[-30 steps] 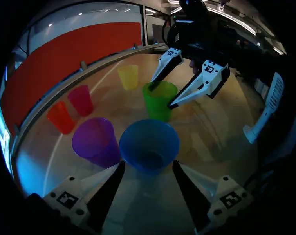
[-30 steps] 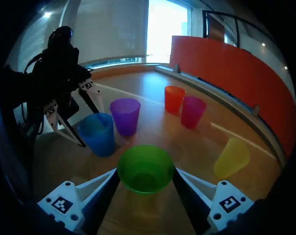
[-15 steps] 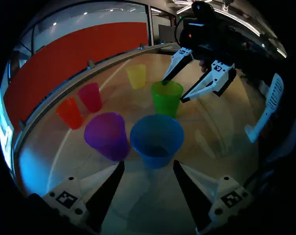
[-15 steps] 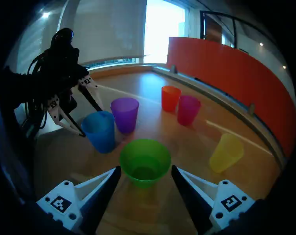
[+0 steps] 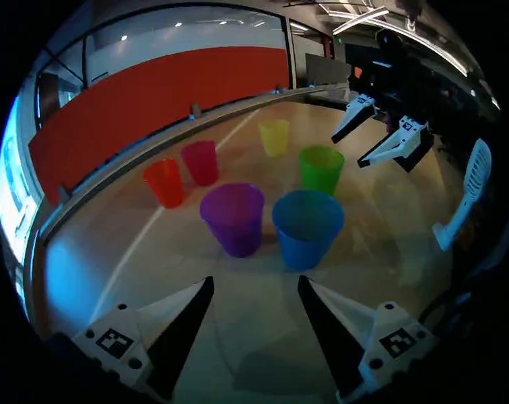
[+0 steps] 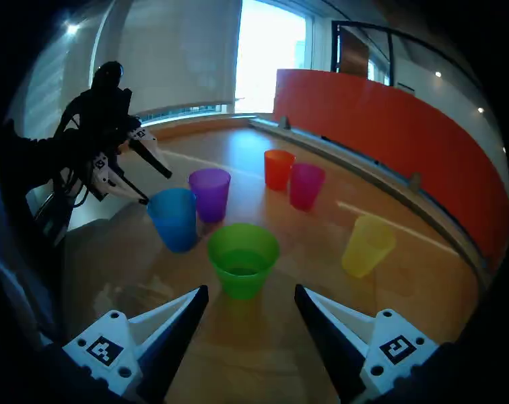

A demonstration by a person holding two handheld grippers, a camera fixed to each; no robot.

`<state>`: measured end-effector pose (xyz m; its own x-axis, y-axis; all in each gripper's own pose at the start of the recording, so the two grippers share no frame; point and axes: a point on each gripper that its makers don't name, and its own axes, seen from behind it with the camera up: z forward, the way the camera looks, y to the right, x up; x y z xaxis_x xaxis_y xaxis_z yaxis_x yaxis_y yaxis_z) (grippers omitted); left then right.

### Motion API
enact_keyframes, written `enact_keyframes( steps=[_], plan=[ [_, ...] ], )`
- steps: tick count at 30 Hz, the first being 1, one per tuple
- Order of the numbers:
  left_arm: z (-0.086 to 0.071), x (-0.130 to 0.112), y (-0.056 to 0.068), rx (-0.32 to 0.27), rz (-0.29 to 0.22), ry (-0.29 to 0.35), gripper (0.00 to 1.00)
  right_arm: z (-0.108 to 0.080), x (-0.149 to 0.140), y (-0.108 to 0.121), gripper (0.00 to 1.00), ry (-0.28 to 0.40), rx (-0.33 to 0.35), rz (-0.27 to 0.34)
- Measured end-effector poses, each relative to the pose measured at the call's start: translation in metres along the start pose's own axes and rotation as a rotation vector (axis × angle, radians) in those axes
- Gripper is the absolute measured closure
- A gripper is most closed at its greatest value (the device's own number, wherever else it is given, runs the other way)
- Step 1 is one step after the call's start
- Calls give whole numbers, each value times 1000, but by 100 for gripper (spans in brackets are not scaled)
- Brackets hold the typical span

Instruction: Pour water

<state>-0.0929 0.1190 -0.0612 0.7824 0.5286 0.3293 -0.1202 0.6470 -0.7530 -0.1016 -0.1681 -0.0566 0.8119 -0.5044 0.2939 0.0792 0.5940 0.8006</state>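
Left gripper (image 5: 254,279): fingers gaping wide, holding nothing, facing blue cup (image 5: 307,229). Right gripper (image 6: 251,288): fingers gaping wide, empty, facing green cup (image 6: 243,262) standing central on table (image 6: 301,222).

Six coloured cups (image 5: 307,232) on wooden table (image 5: 153,249)

The tabletop (image 5: 153,283) is carrying six cups, one each: orange cup (image 5: 164,182), pink cup (image 5: 200,161), yellow cup (image 5: 275,137), green cup (image 5: 320,168), purple cup (image 5: 233,219), blue cup (image 5: 307,227). Two claws are hovering: left claw (image 5: 254,279), right claw (image 6: 251,288).
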Motion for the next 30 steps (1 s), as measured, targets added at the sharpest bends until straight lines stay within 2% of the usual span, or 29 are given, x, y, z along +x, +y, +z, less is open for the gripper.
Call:
enact_keyframes(
  steps=[5,12,15,23,30],
  plan=[
    [-11,-1,-13,52,-34,24,7,-16,1,2,1,22,-28,12],
    [-25,5,-26,115,-69,78,7,-36,7,6,1,72,-77,35],
    [-33,12,-37,167,-88,117,7,-45,14,13,0,114,-119,52],
    [-61,22,-69,316,-180,236,7,-72,26,35,0,215,-252,104],
    [-81,25,-87,434,-208,303,7,-92,34,57,1,291,-378,138]
  ],
)
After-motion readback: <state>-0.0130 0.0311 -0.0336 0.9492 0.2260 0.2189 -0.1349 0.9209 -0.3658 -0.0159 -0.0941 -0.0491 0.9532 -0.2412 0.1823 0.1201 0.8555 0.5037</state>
